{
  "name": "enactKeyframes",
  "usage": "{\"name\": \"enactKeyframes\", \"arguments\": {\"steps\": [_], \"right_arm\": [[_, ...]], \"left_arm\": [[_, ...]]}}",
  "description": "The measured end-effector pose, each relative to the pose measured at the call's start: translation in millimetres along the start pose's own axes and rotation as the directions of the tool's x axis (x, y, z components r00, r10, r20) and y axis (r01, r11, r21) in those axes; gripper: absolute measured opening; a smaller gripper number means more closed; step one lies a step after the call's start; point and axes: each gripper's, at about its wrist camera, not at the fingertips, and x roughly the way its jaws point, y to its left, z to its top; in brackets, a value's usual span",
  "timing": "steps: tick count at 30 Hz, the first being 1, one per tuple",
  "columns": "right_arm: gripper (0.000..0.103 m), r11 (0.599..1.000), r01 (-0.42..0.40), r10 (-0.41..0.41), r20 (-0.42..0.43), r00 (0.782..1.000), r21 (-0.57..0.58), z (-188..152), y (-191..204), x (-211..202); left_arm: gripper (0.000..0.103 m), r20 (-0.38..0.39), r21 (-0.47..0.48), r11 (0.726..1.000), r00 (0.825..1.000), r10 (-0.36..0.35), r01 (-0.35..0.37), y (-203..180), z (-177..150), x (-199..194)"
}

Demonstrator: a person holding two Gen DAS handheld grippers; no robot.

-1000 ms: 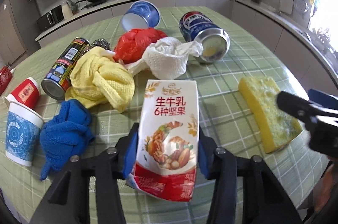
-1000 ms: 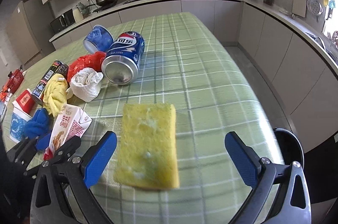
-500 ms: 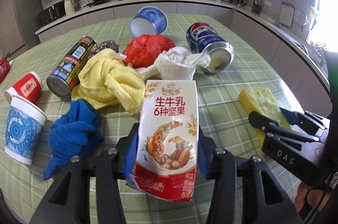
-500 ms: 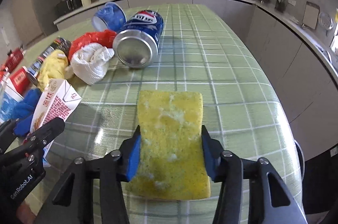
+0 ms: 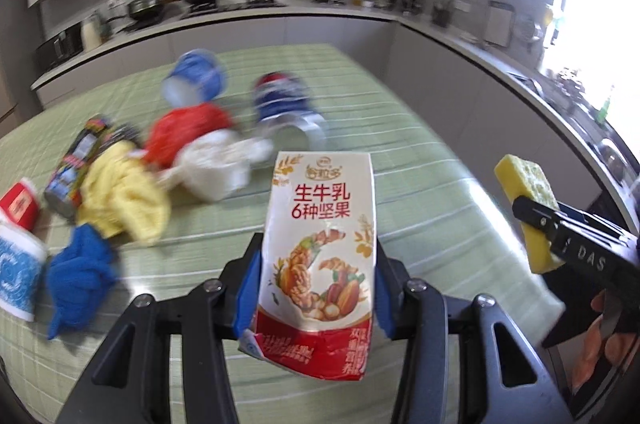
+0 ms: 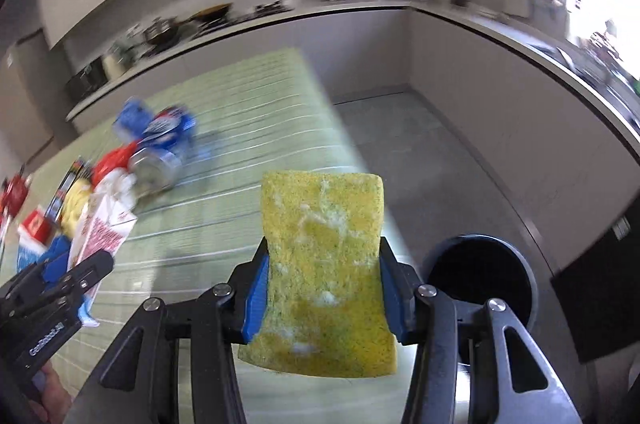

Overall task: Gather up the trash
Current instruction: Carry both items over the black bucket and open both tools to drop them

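Left gripper: lower centre of the left view, clamped on a white-and-red printed milk carton raised above the green checked tablecloth.
Right gripper: lower centre of the right view, pinching a yellow rectangular sponge off the table.
Round black bin: lower right, on the floor.
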Motion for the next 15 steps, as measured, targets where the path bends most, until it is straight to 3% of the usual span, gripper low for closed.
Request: {"name": "enactKeyframes", "arguments": {"steps": [4, 8, 15], "right_arm": [[0.051, 0.997, 0.056, -0.057, 0.015, 0.998, 0.054, -1.0, -74.8, -10.1], [0.051, 0.995, 0.082, -0.08, -0.031, 0.996, 0.063, -3.8, -145.9, -3.5], [0.051, 1.0, -0.013, 0.016, -0.179, 0.984, 0.019, -13.1, -232.5, 46.7]], "left_arm": [[0.049, 0.024, 0.046, 0.998, 0.999, -0.044, 0.043, -62.5, 9.4, 5.1], [0.049, 0.013, 0.054, 0.996, 0.997, -0.073, 0.072, -131.1, 15.0, 19.8], [0.049, -0.052, 0.035, 0.994, 0.994, -0.101, 0.103, -235.9, 16.8, 61.8]]}}
